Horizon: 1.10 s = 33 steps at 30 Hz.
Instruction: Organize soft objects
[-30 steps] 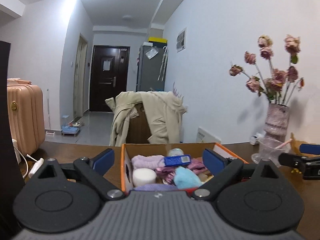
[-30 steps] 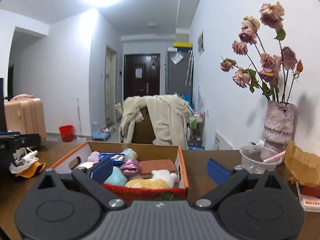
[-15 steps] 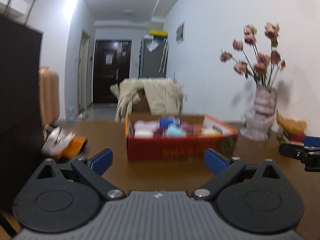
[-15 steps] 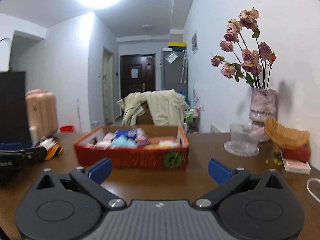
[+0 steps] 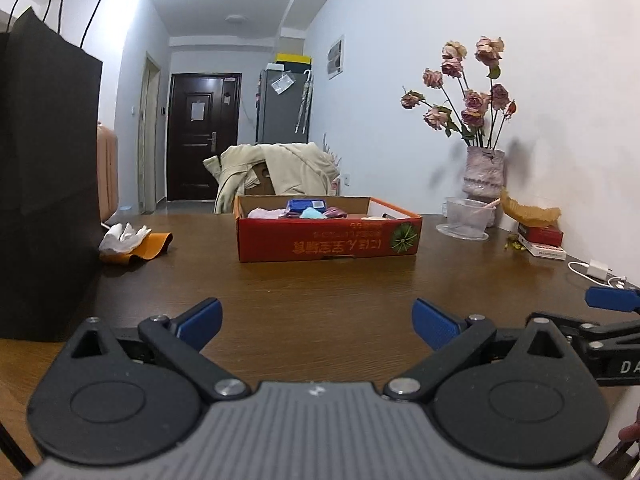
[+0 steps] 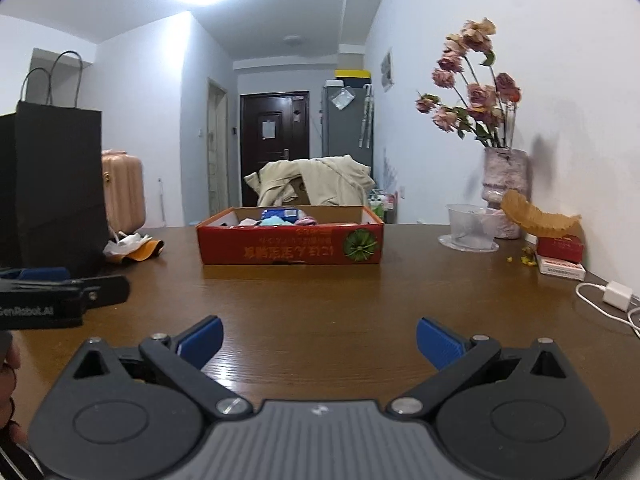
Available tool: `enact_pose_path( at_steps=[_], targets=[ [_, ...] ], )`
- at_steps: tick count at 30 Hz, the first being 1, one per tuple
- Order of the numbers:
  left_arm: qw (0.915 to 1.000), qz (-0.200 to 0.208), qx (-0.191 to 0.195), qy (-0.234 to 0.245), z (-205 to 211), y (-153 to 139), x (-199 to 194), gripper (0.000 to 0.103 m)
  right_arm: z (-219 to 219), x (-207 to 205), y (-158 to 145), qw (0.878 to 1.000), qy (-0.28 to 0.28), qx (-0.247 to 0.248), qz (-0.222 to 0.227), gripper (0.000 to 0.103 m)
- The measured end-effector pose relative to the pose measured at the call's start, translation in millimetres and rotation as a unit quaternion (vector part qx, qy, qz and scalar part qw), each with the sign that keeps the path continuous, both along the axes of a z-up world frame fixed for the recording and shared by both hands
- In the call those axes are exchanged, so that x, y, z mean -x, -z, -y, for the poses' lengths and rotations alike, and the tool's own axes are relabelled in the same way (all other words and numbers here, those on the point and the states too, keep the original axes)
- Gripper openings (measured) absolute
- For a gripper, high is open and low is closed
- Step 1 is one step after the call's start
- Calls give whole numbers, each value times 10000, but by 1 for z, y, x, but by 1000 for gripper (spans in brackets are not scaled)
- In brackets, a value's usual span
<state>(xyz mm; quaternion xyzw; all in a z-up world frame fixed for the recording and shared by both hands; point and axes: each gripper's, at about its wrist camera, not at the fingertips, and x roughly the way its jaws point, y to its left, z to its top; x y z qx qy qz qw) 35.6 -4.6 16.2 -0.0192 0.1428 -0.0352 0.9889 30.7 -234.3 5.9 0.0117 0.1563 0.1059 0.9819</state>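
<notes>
A red cardboard box (image 5: 326,240) sits on the brown table, filled with soft items: pink, blue and purple pieces (image 5: 308,213). It also shows in the right wrist view (image 6: 290,246). My left gripper (image 5: 316,322) is open and empty, low over the table, well in front of the box. My right gripper (image 6: 318,342) is open and empty, also well short of the box. Each gripper shows at the edge of the other's view.
A tall black paper bag (image 5: 44,184) stands at the left, with a white cloth on an orange piece (image 5: 132,242) beside it. At the right are a flower vase (image 5: 482,174), a clear plastic cup (image 5: 468,218), a red packet (image 5: 540,236) and a white charger (image 6: 616,296).
Both grippers have pulled back from above the box toward the near side of the table and dropped lower. The box now stands far ahead. Both stay open.
</notes>
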Motion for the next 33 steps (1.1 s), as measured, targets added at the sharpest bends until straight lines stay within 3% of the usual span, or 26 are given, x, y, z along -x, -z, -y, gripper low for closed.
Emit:
enact_pose_path(
  at_steps=[33],
  targets=[
    [10000,49,30,-26,-3,-5,2,103,8,-11,0,9994,273,-223,-18,103]
  ],
)
